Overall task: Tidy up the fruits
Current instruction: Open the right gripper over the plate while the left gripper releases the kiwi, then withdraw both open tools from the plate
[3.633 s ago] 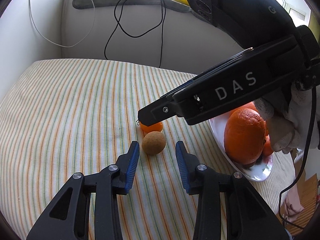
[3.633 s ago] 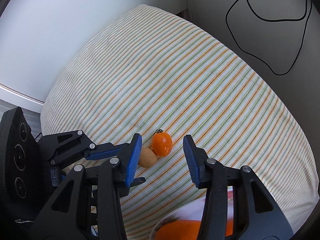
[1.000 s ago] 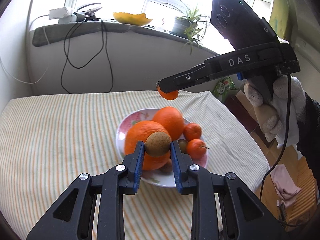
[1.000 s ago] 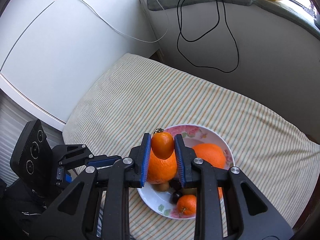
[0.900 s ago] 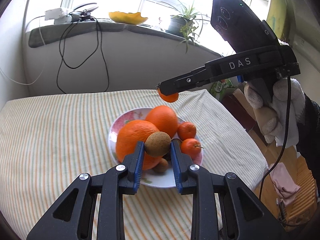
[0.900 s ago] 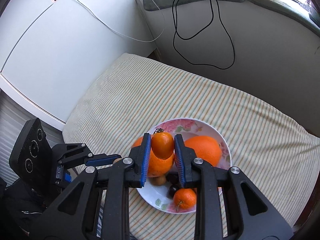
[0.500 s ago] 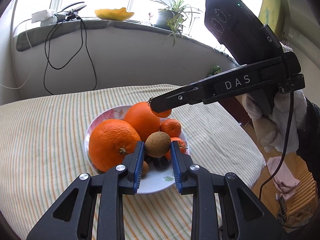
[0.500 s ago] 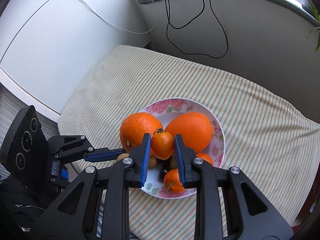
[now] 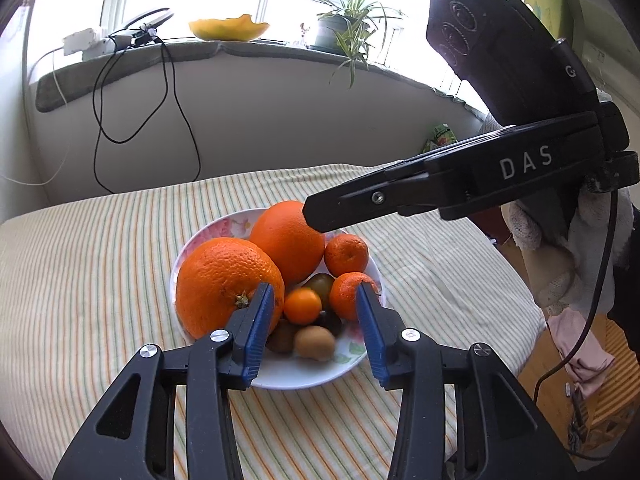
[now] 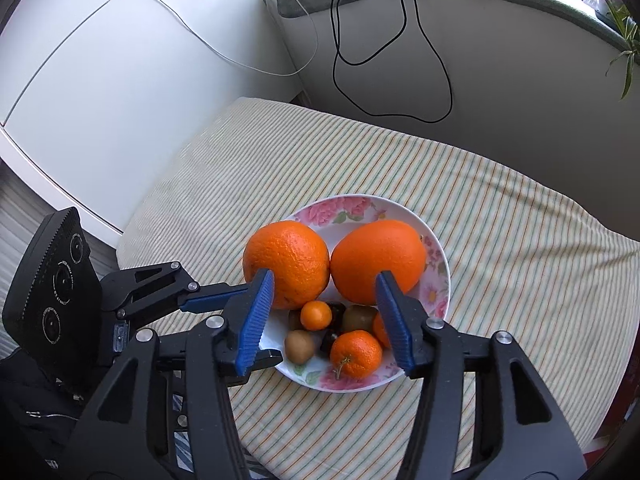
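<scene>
Left claw: angled down over the near rim of the flowered white ceramic plate, jaws opening, nothing gripped.
Right claw: pitched steeply down over the plate, jaws opening, empty.
Small round orange fruit: lying in the plate beside the small brown egg-shaped fruit.
Plate: on the striped tabletop.

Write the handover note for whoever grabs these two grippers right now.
Left gripper: jaws opening, nothing between the pads.
Right gripper: jaws opening, also empty.
Both hover over the floral plate on the striped cloth.
On the plate: two big oranges, mandarins, the small orange fruit, the brown fruit and some dark ones.
Done: no loose fruit in view on the cloth.
Left: draw both grippers clear.
</scene>
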`<action>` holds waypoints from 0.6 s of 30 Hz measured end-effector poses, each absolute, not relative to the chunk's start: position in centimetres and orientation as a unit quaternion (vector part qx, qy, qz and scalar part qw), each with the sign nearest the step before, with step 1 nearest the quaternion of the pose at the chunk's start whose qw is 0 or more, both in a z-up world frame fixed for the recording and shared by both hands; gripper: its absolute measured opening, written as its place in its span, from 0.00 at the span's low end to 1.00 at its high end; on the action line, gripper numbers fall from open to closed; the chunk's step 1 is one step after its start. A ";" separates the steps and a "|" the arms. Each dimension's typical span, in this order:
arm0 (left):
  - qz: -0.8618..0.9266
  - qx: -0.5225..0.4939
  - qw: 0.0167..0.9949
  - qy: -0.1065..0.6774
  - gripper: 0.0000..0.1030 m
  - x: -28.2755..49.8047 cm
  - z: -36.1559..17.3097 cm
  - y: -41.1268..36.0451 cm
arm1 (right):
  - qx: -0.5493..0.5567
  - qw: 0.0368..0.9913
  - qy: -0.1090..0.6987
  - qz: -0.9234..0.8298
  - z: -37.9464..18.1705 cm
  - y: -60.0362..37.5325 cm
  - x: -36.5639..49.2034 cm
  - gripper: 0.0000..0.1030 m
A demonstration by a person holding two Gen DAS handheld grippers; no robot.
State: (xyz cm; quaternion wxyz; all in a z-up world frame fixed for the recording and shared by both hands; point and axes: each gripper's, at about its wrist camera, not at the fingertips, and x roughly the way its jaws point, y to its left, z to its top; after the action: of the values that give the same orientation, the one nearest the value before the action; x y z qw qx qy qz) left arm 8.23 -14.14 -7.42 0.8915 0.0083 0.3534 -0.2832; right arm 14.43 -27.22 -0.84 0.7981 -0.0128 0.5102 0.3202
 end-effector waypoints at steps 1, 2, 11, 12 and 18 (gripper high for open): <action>-0.283 0.007 0.892 0.353 0.40 8.0 -7.3 -14.0 | -0.013 0.802 0.506 0.318 -0.6 -27.3 14.2 0.54; -0.282 0.006 0.892 0.353 0.41 7.8 -7.2 -13.9 | -0.012 0.806 0.501 0.316 -0.3 -27.4 14.0 0.54; -0.270 0.003 0.899 0.346 0.49 5.8 -6.3 -13.0 | -0.003 0.837 0.459 0.296 1.5 -28.1 10.8 0.54; -0.268 0.003 0.900 0.344 0.50 5.6 -6.1 -12.9 | -0.003 0.840 0.456 0.293 1.6 -28.2 10.5 0.54; -0.237 0.009 0.912 0.334 0.67 4.5 -5.4 -12.3 | -0.007 0.872 0.421 0.250 2.5 -29.3 8.3 0.65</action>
State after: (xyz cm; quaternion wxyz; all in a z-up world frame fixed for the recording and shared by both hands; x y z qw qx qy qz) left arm 4.50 -12.29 -5.41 0.9123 0.0091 0.3343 -0.2365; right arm 8.29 -29.29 2.49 0.8720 -0.0068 0.4209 0.2497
